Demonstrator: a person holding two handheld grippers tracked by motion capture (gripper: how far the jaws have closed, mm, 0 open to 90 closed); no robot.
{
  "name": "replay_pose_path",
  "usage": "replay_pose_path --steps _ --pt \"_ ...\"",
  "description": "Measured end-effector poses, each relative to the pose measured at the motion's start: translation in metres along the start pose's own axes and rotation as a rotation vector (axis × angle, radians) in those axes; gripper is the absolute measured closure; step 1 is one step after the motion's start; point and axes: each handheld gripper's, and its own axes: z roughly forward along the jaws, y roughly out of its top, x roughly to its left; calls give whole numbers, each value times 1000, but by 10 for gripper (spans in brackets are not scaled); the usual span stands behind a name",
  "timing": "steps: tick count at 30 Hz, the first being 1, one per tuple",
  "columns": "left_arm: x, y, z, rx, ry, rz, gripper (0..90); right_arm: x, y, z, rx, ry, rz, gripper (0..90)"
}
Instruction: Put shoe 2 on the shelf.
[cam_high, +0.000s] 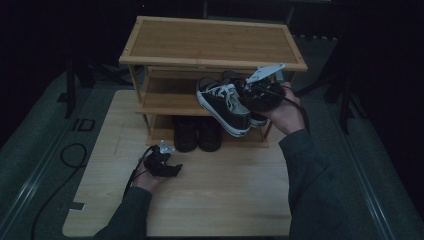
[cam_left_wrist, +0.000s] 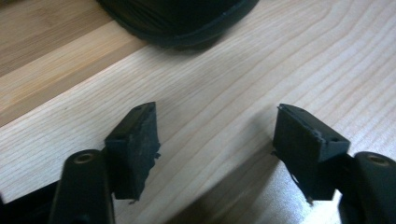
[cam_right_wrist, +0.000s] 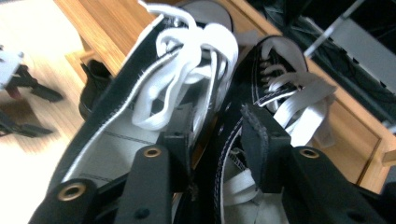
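Sneakers hanging at the rack
Right gripper (cam_right_wrist: 212, 135) is pinching two black, white-laced sneakers (cam_high: 225, 102); left gripper (cam_left_wrist: 217, 140) is resting, jaws spread.

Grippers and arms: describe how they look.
Both grippers, left gripper and right gripper, are black with two flat, square-ended jaws on arms with brass-ringed holes. Each carries a grey three-cornered plate and trails a black cable. Dark long sleeves cover both forearms.

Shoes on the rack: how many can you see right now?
4. Two black-and-white sneakers, one beside the other, sit on the middle shelf at the right gripper. Two dark shoes, one beside the other, stand on the bottom shelf. Others may be hidden.
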Motion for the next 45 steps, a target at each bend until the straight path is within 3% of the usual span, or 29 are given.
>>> replay_pose_path --steps 3,5,6,9,16,24,29,32,36,40,45 --pt "0 0 -1 4 6 -10 388 -1 0 -4 -5 2 -1 653" --pt "1 1 -3 14 14 -17 486 -3 -1 -6 -9 9 3 664" --pt "-1 2 -6 29 37 -3 504 -4 -2 -9 -20 34 11 693" --pt "-3 4 -9 31 35 8 543 -4 -2 -11 -27 54 5 730" --pt "-15 23 -33 -11 0 50 597 -2 -5 -16 -37 109 -8 801" --pt "-16 53 -64 -95 -59 30 617 6 -5 -27 -79 196 -12 897" --pt "-15 69 -74 -118 -87 35 670 11 -5 -30 -92 222 -24 898" --pt "-18 84 -78 -116 -70 74 730 19 -4 -31 -120 270 -30 897" --pt "-23 99 -82 -139 -84 97 811 30 -4 -30 -124 300 -60 894" --pt "-24 111 -81 -132 -89 132 878 38 -5 -29 -120 315 -80 878" --pt "-24 120 -81 -143 -98 140 900 45 -8 -23 -99 320 -99 871"
